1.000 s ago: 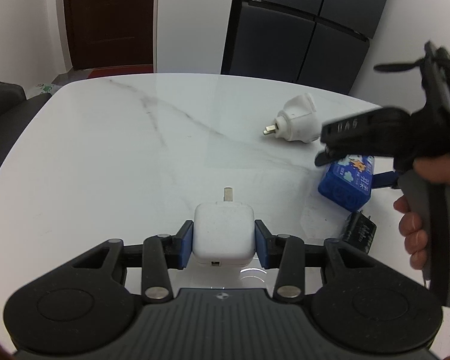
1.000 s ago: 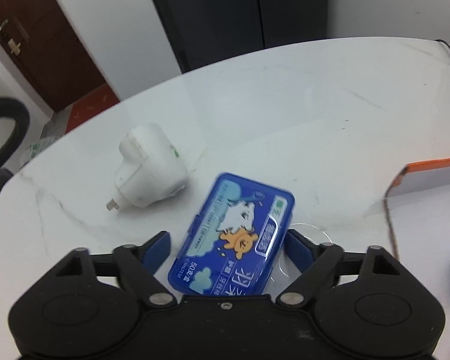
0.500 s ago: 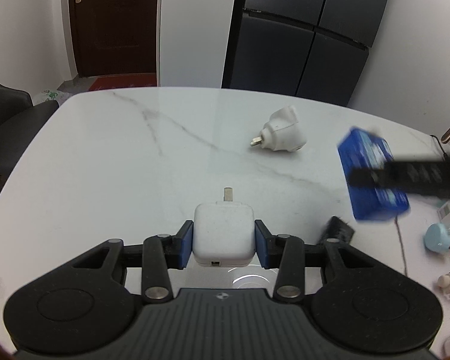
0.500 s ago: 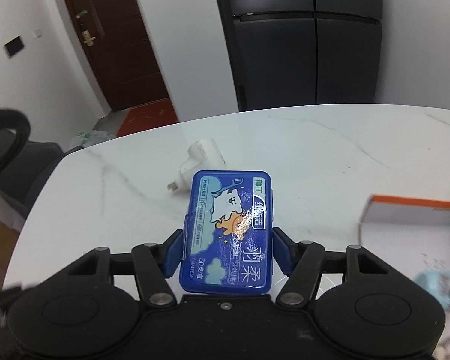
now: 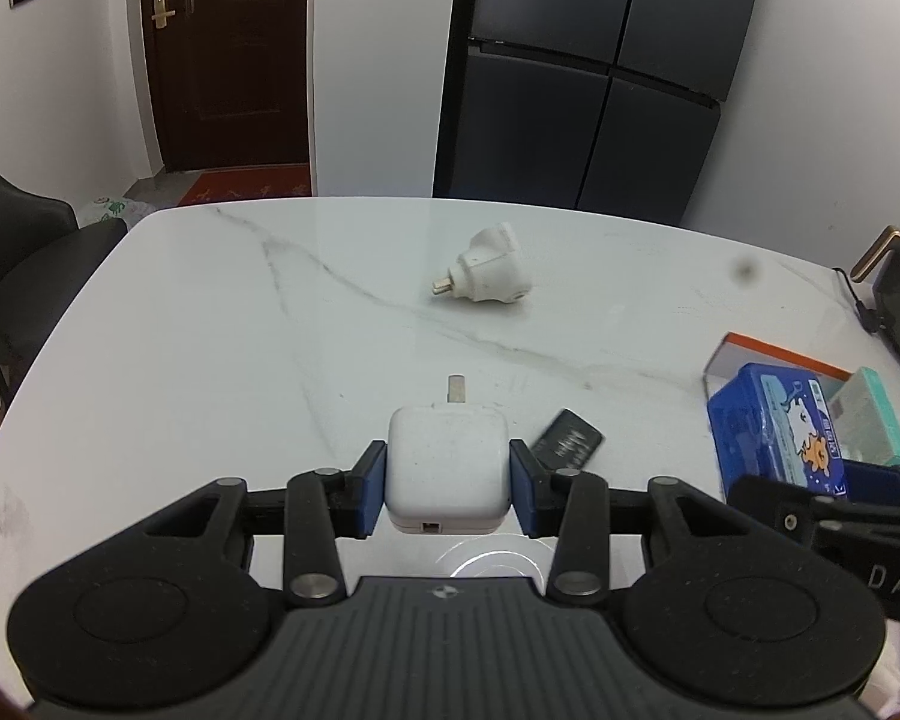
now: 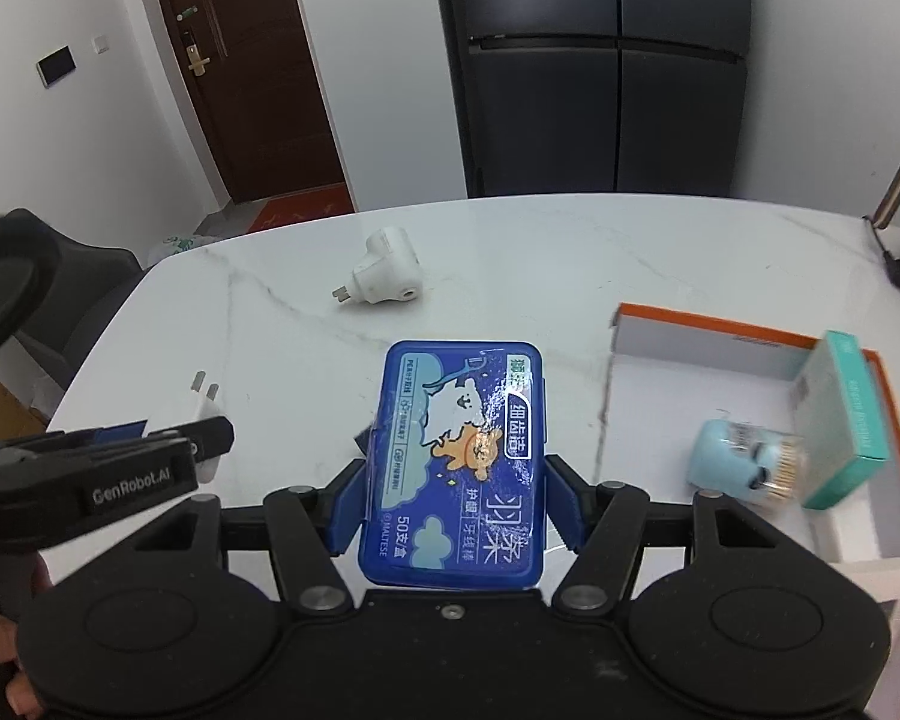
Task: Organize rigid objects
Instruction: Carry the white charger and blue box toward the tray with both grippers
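Observation:
My left gripper (image 5: 448,480) is shut on a white square charger (image 5: 447,468), held above the white marble table (image 5: 210,330). My right gripper (image 6: 456,480) is shut on a blue floss-pick case (image 6: 459,456), held above the table just left of an orange-rimmed white box (image 6: 720,354). In the left wrist view the blue case (image 5: 774,426) is at the right, by the box (image 5: 768,354). A white plug adapter (image 5: 486,276) lies farther back; it also shows in the right wrist view (image 6: 384,276). A small black adapter (image 5: 567,441) lies right of my left gripper.
The box holds a teal carton (image 6: 840,420) and a light blue container (image 6: 738,468). A dark appliance with a gold handle (image 5: 894,294) stands at the far right. A dark chair (image 5: 24,264) sits at the table's left. A dark fridge (image 5: 588,72) is behind.
My right gripper has lifted the blue case off the table and carried it right, up to the box. My left gripper has risen with the white charger still in it.

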`<state>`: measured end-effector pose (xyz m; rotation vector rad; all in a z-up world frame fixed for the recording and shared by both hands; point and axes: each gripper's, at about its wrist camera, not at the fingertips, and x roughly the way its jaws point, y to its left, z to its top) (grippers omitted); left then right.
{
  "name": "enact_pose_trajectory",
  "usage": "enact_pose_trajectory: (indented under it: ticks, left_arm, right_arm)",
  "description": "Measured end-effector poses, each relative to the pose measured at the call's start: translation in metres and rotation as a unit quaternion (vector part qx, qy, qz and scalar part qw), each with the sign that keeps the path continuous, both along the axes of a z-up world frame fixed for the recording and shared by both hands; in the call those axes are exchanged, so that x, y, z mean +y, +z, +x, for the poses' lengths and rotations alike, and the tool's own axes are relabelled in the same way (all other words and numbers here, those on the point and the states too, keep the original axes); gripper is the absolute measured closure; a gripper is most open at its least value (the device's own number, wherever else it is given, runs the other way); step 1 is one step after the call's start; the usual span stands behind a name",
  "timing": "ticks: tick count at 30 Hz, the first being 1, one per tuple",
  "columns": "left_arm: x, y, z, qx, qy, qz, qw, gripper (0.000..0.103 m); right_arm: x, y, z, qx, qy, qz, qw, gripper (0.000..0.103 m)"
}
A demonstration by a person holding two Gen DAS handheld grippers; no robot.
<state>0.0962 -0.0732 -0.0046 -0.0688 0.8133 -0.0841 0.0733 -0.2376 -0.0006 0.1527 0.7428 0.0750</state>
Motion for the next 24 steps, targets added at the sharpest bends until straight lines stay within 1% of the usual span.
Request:
enact_pose_trajectory:
  ticks: [12,24]
  left_arm:
    - [-0.025,0.018,-0.034,-0.011,0.005,0.009,0.9999,0.061]
    - [-0.044,0.026,-0.055,-0.01,-0.007,0.008,0.9999,0.061]
  right_arm:
    - [-0.02,0.009,-0.039,-0.013,0.013,-0.005,1.0,0.029]
    - [-0.034,0.015,-0.069,-0.02,0.012,0.01,1.0,0.029]
